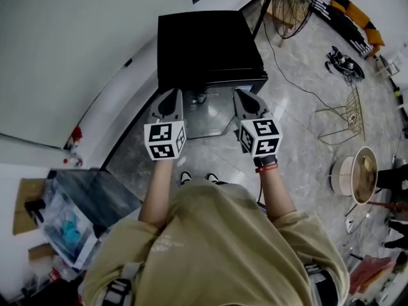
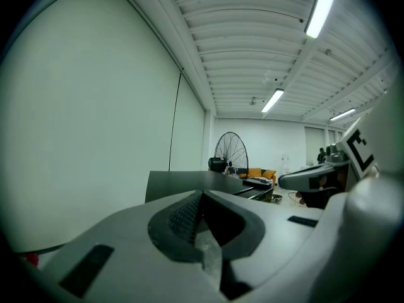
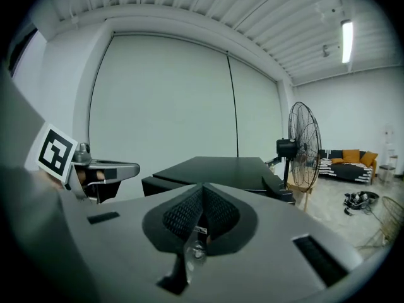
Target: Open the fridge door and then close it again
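A small black fridge (image 1: pixel 204 43) stands on the floor against the white wall, and I look down on its top. Its glossy door front (image 1: pixel 210 113) faces the person. My left gripper (image 1: pixel 171 95) hangs over the fridge's front left edge, jaws shut with nothing between them. To its right, my right gripper (image 1: pixel 250 98) hovers over the front right edge, also shut and empty. In the left gripper view the shut left gripper (image 2: pixel 202 197) points across the fridge top (image 2: pixel 189 182). In the right gripper view the closed right gripper (image 3: pixel 203 191) points over the fridge top (image 3: pixel 214 168).
A large standing fan (image 1: pixel 290 5) is behind the fridge to the right, with a cable across the tiled floor. A gold wire stand (image 1: pixel 347 113), shoes (image 1: pixel 341 61) and a round appliance (image 1: pixel 357 174) sit at the right. A cluttered bin (image 1: pixel 70 222) is at the lower left.
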{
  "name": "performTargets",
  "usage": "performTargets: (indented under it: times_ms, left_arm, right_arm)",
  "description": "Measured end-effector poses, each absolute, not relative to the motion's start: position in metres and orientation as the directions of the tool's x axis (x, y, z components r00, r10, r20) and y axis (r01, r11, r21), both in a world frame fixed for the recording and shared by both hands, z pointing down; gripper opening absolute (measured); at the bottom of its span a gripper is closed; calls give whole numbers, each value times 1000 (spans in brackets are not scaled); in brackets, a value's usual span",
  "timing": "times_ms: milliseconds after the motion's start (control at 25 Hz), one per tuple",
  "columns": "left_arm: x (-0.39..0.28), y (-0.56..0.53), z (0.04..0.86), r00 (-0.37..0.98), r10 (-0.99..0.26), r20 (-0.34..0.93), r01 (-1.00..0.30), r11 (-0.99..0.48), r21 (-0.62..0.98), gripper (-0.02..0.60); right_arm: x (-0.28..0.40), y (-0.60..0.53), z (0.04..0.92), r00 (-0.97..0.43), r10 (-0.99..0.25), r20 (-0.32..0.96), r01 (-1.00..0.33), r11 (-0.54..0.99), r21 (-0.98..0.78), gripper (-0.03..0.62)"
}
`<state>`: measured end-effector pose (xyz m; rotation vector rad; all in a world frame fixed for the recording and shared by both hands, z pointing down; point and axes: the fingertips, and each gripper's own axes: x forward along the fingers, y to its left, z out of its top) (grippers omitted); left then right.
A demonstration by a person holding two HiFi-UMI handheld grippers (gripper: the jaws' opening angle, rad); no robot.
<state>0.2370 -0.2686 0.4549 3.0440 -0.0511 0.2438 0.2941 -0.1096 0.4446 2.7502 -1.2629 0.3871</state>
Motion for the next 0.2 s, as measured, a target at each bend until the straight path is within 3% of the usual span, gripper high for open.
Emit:
performTargets:
  times_ms: [200]
  left_arm:
    - [230, -271, 490, 975, -25, 222, -38, -998, 54, 20]
  right_arm:
    - [297, -105, 460, 572, -752, 328, -807, -587, 61, 21]
